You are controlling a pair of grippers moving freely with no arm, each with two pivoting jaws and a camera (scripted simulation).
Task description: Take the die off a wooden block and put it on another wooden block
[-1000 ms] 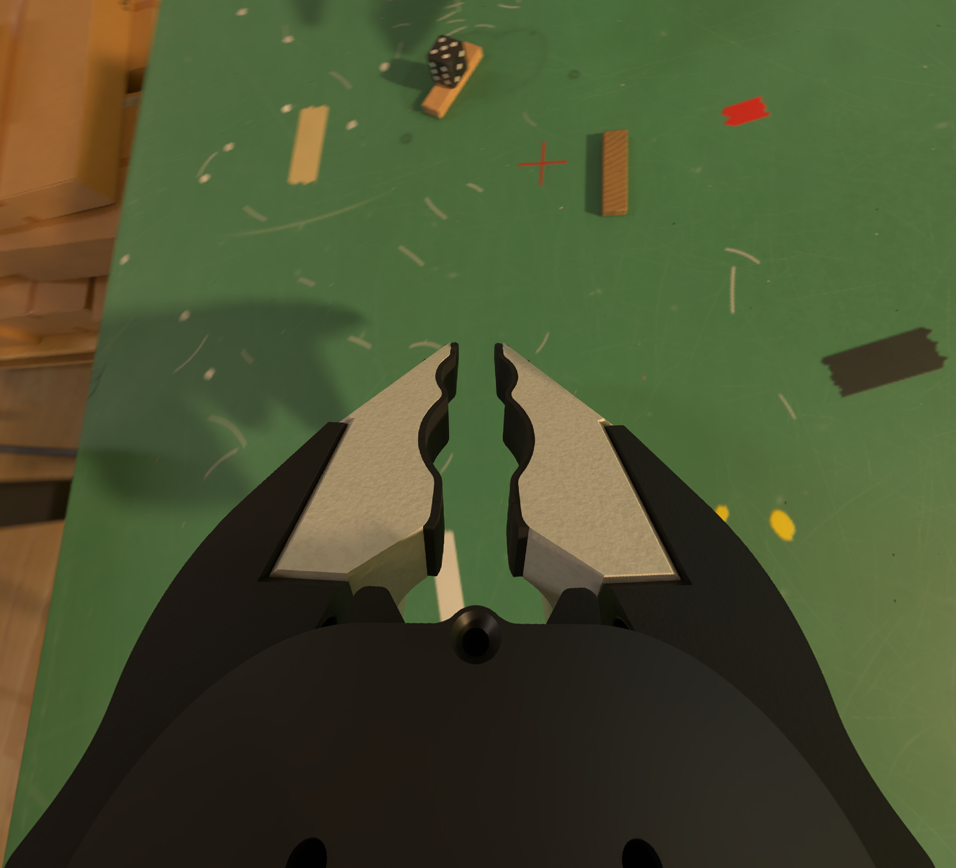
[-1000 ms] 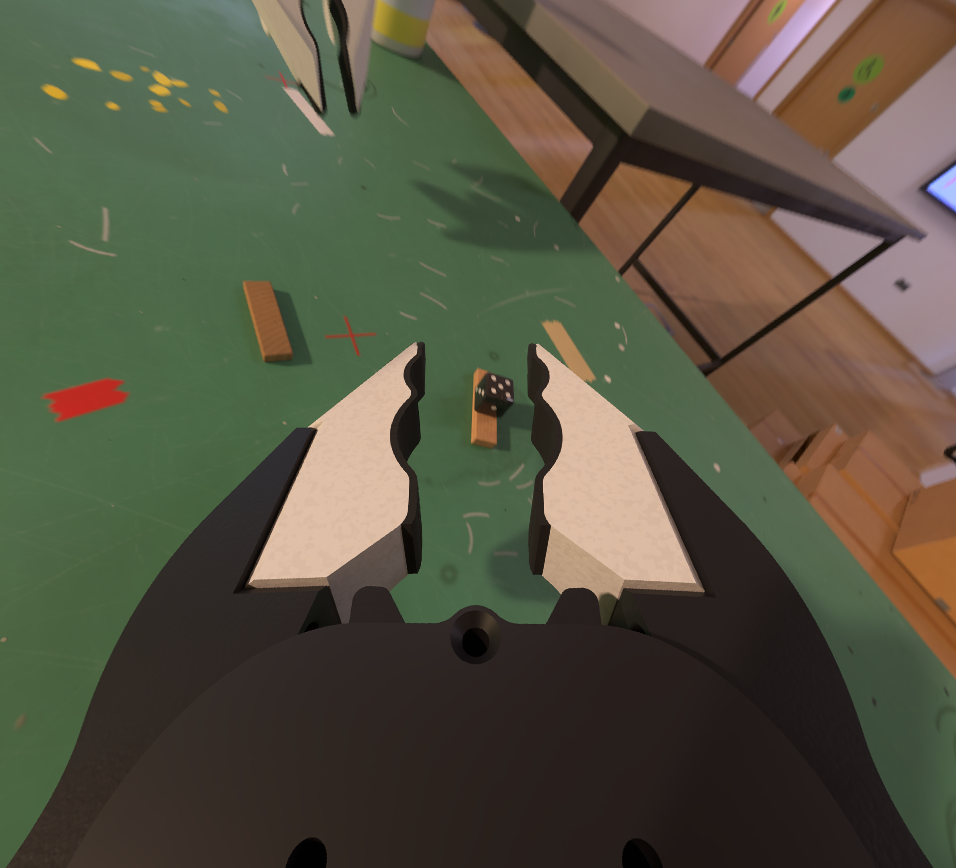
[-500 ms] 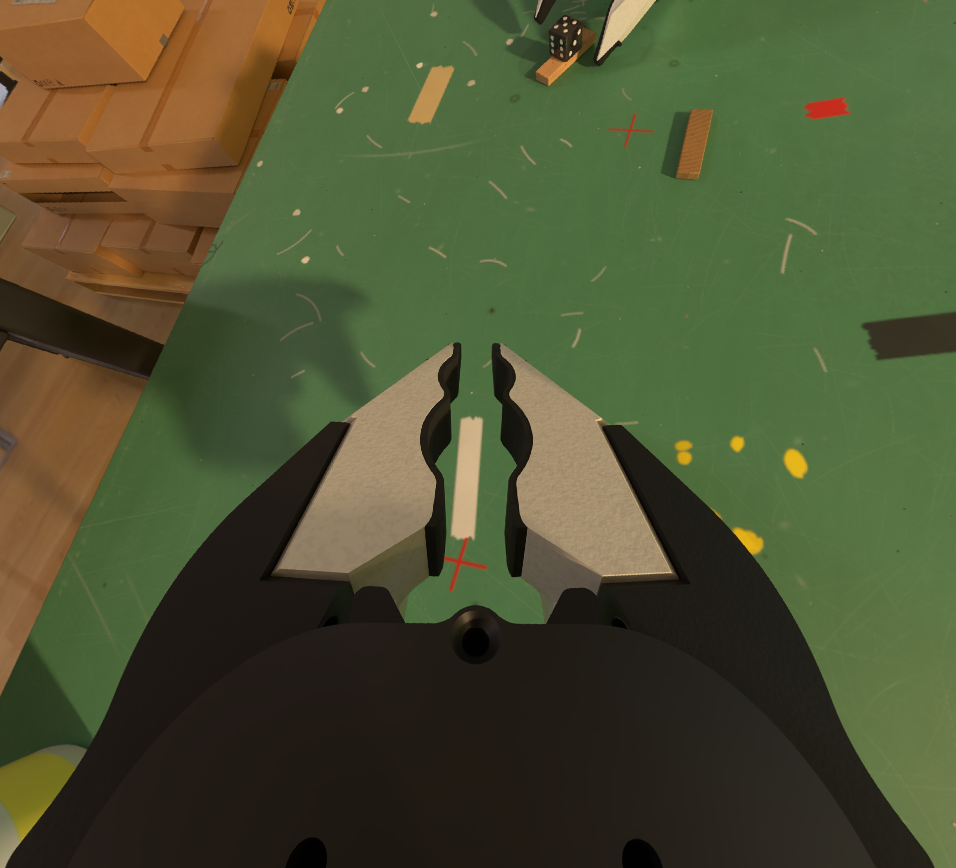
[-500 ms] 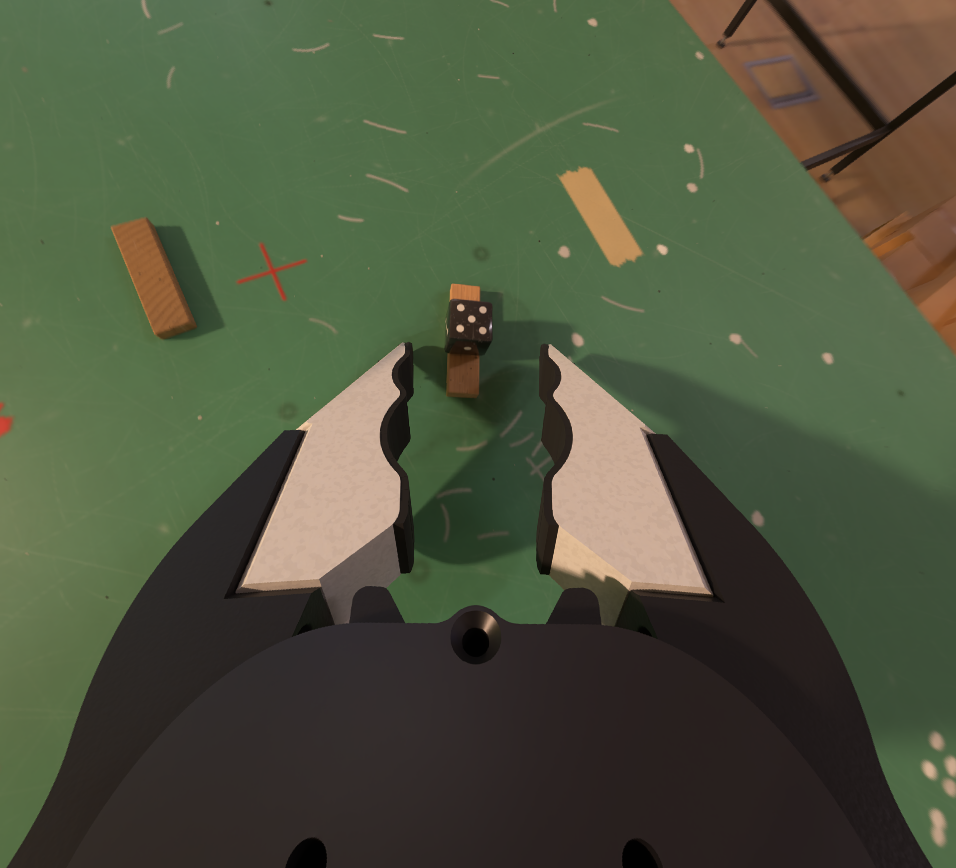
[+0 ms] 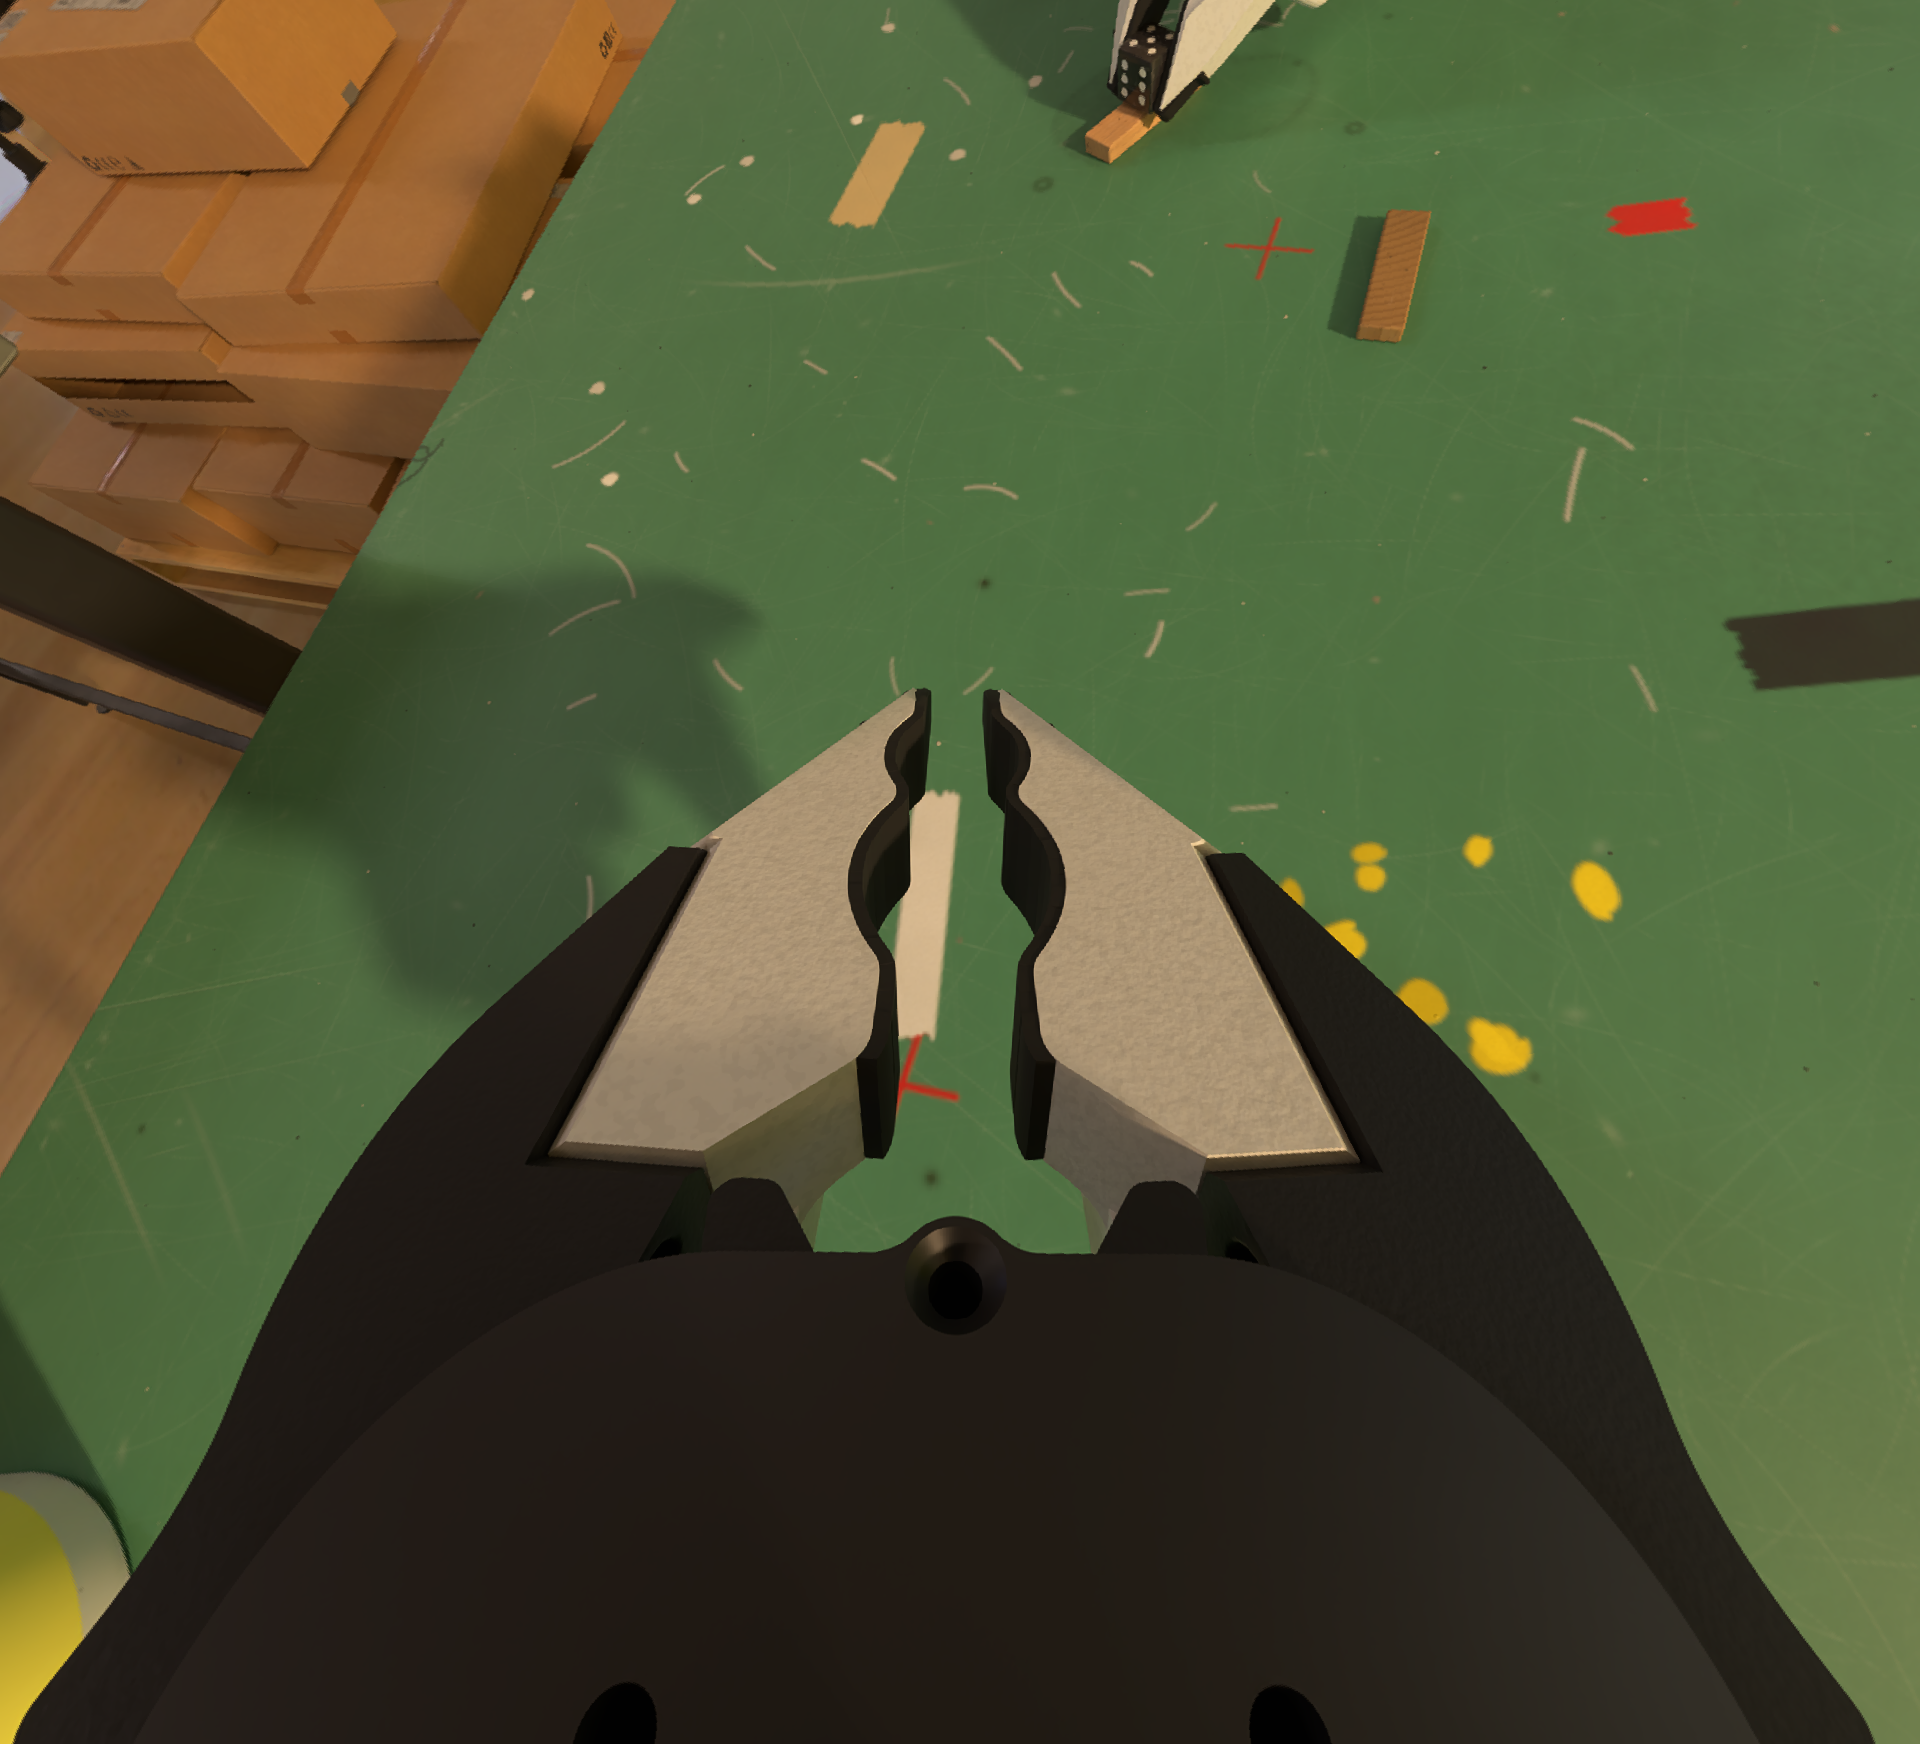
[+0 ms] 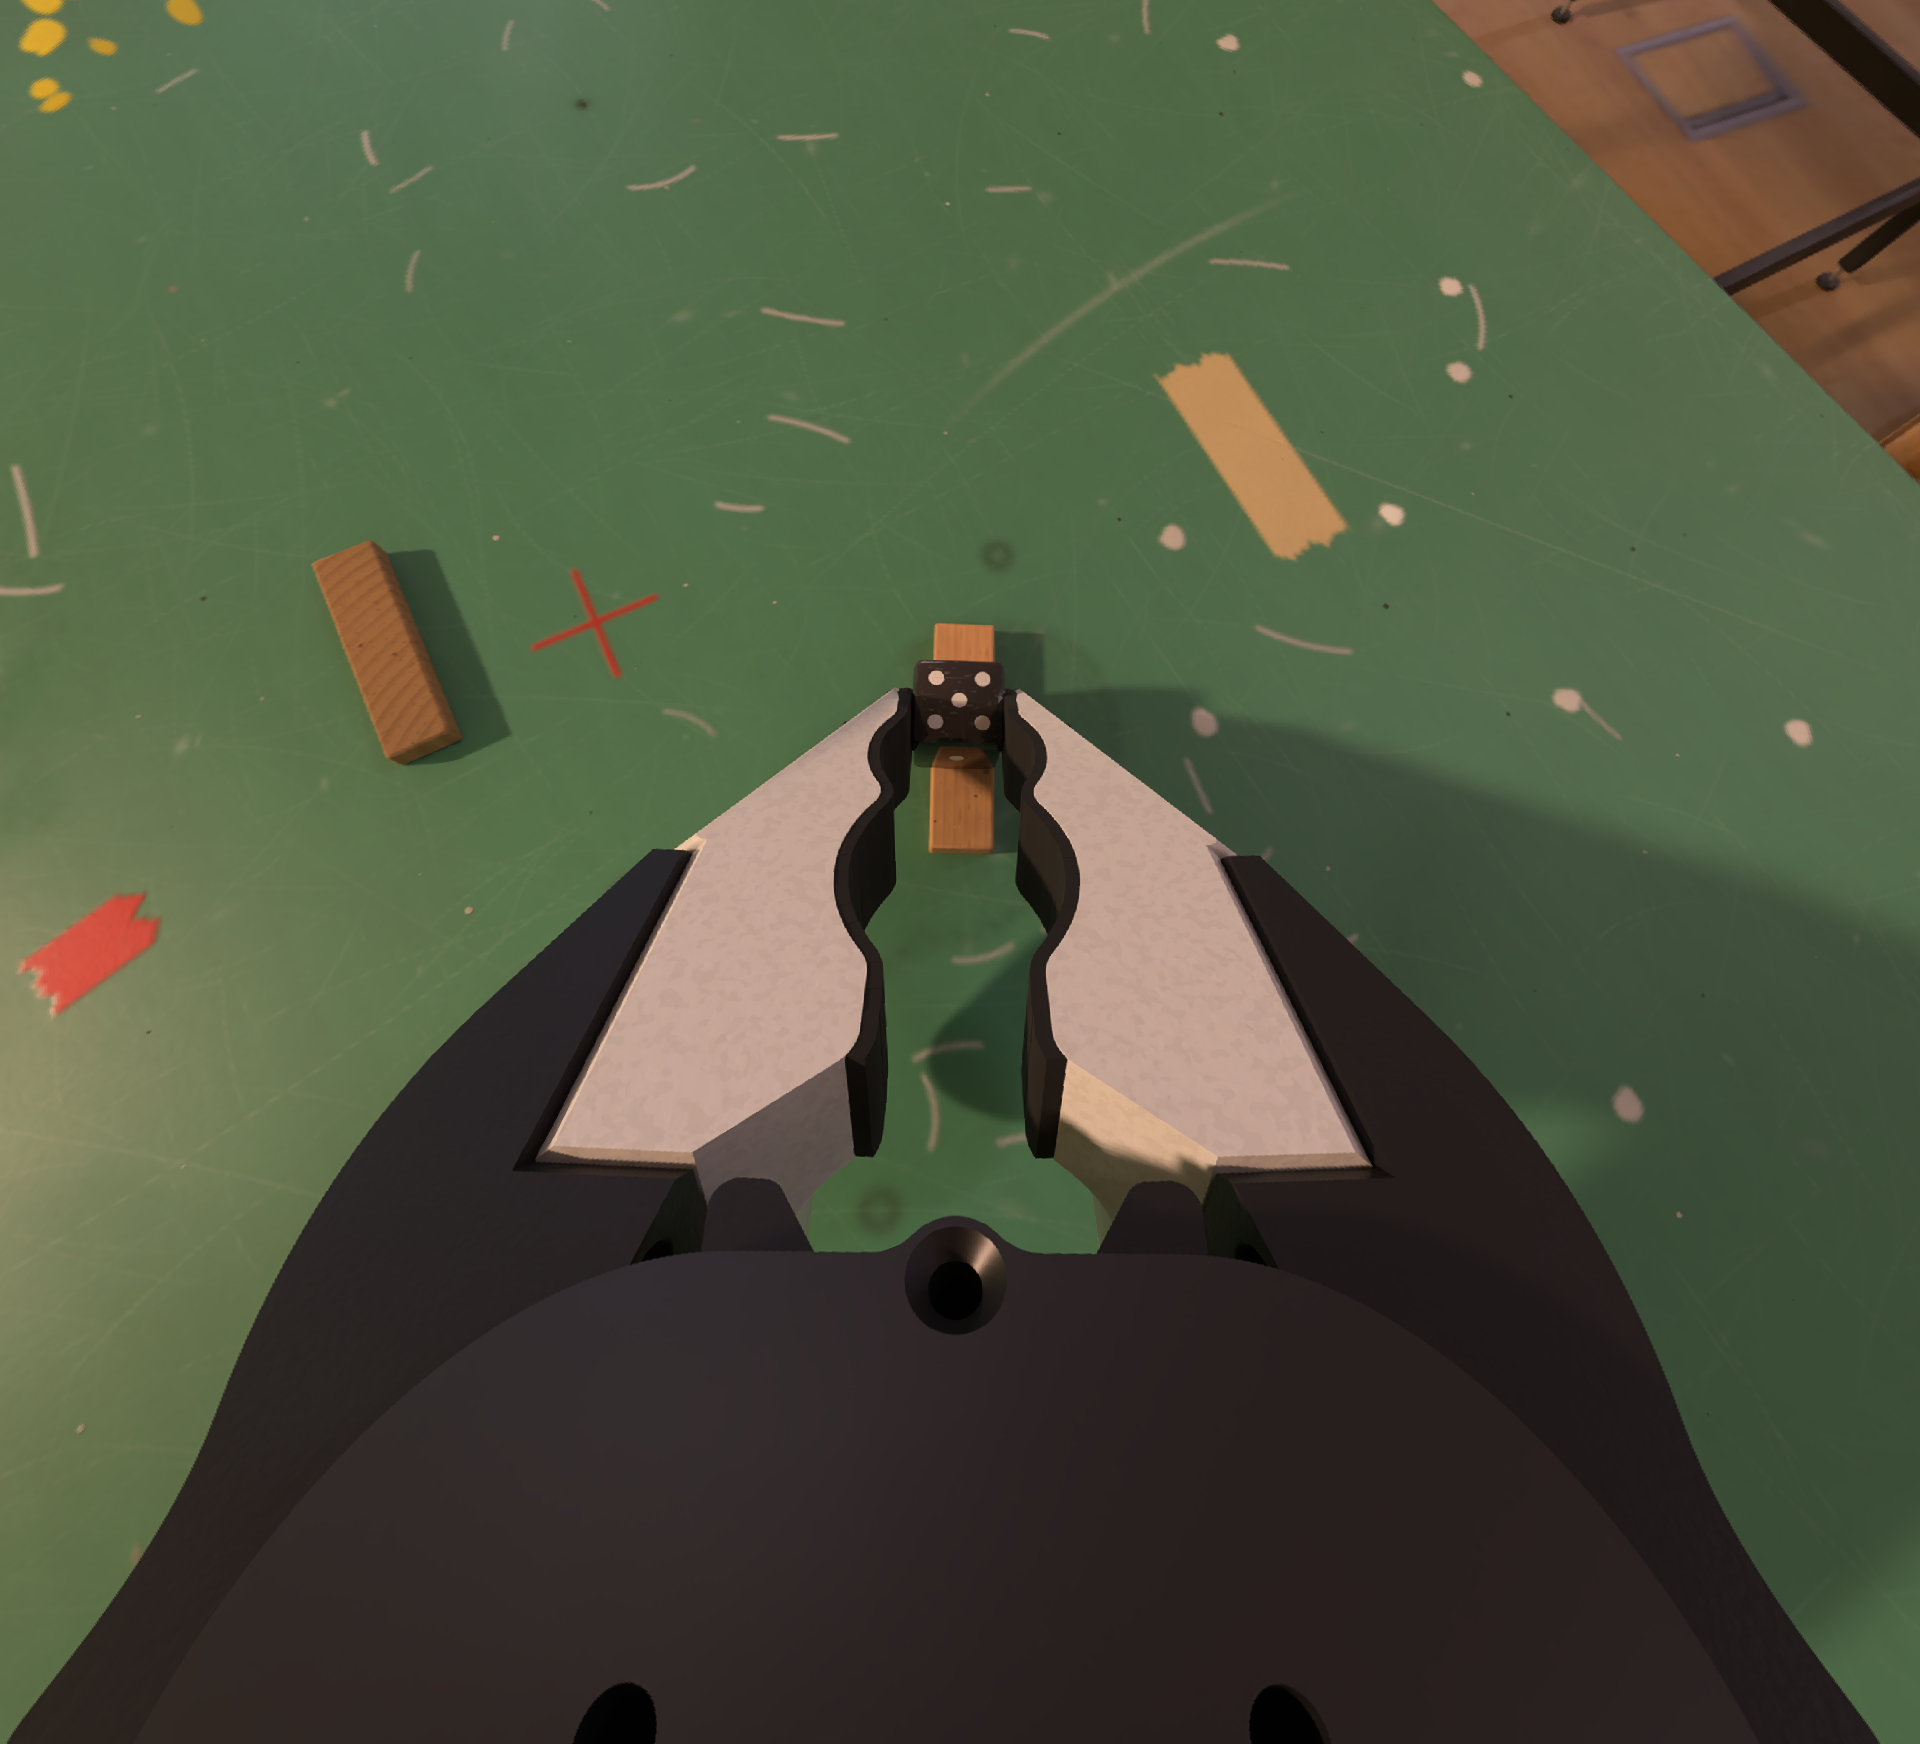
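1. Progress check: on the far left of the right wrist view we spot the second wooden block, lying bare on the green bench, well apart from the action. We reckon it's the target.
2. Centre now: our right claw is pinched on the black die, which looks not yet lifted off the first wooden block. Lift, carry and placing remain.
3. That block's long axis runs straight away from us; the die shows five pips up.
4. Left claw: narrow gap, holding nothing, idle well apart.
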